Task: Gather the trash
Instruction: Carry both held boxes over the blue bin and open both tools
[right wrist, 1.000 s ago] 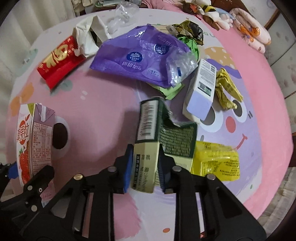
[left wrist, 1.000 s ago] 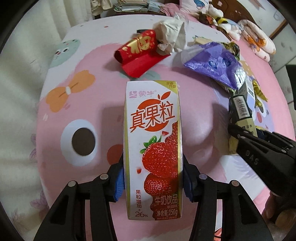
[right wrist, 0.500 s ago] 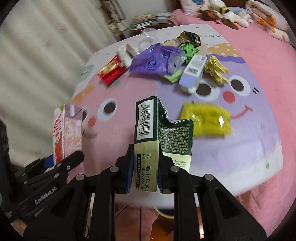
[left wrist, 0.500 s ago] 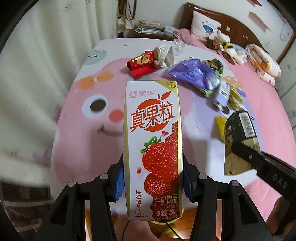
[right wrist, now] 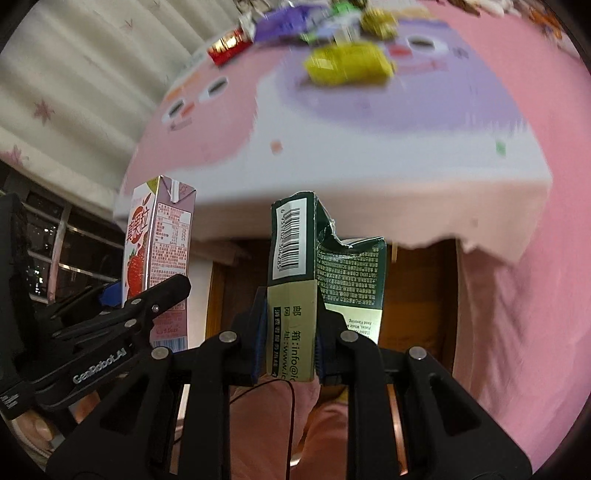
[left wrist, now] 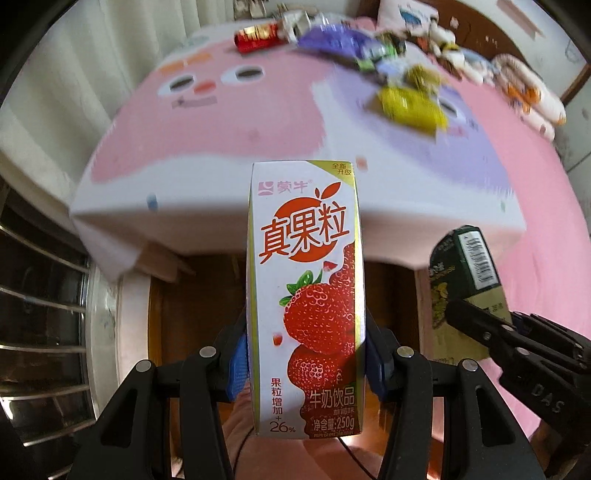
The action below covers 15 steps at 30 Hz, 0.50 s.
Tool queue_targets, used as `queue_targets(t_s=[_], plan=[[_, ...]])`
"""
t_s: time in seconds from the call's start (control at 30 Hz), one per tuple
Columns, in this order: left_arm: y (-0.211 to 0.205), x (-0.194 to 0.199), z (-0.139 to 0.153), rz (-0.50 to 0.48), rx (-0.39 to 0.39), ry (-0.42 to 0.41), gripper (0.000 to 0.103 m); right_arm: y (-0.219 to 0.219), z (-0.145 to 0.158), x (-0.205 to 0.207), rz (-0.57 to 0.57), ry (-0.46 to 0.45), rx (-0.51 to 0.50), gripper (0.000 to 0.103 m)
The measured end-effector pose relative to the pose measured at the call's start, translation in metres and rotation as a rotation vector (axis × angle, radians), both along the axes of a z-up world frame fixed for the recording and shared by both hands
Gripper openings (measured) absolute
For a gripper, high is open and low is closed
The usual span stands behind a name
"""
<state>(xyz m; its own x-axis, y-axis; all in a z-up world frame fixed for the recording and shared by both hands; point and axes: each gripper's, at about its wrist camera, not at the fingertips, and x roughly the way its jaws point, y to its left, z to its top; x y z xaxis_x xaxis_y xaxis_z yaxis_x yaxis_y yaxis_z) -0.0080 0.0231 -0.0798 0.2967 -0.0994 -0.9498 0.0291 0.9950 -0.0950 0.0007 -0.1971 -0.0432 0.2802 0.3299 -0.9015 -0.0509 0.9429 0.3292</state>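
White-and-red strawberry milk carton (left wrist: pixel 304 295), tall cardboard brick: held in the left gripper (left wrist: pixel 304 363), jaws clamped on its two narrow sides near the lower end. Long axis runs along the fingers, top end pointing away from the camera, printed face toward the lens. Grip low on the body likely leaves the far end free to drop into a bin.

Torn dark-green cardboard box with barcode (right wrist: pixel 295 280): pinched in the right gripper (right wrist: pixel 290 345), jaws shut on its pale lower panel. Long axis likewise forward, ragged open end away from the camera.

Both items are off the desk, in front of its near edge. Desk under pink cartoon cloth (left wrist: pixel 229 122) carries the rest: yellow packet (left wrist: pixel 410 107), purple plastic bag (left wrist: pixel 332 42), red packet (left wrist: pixel 258 35). No bin visible.
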Motion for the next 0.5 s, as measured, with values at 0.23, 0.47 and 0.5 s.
queue_targets(t_s=[0.23,0.47,0.5], plan=[[-0.022,-0.034,-0.052,-0.052,0.038,0.091,0.051,-0.014,-0.074,-0.038,-0.062,0.121,0.038,0.018],[-0.037,-0.035,-0.129,-0.066,0.031,0.159,0.052,-0.023,-0.157,-0.045,-0.114,0.199,0.026,0.018],[-0.039,-0.034,-0.146,-0.064,0.024,0.172,0.052,-0.024,-0.170,-0.043,-0.123,0.205,0.022,0.018]])
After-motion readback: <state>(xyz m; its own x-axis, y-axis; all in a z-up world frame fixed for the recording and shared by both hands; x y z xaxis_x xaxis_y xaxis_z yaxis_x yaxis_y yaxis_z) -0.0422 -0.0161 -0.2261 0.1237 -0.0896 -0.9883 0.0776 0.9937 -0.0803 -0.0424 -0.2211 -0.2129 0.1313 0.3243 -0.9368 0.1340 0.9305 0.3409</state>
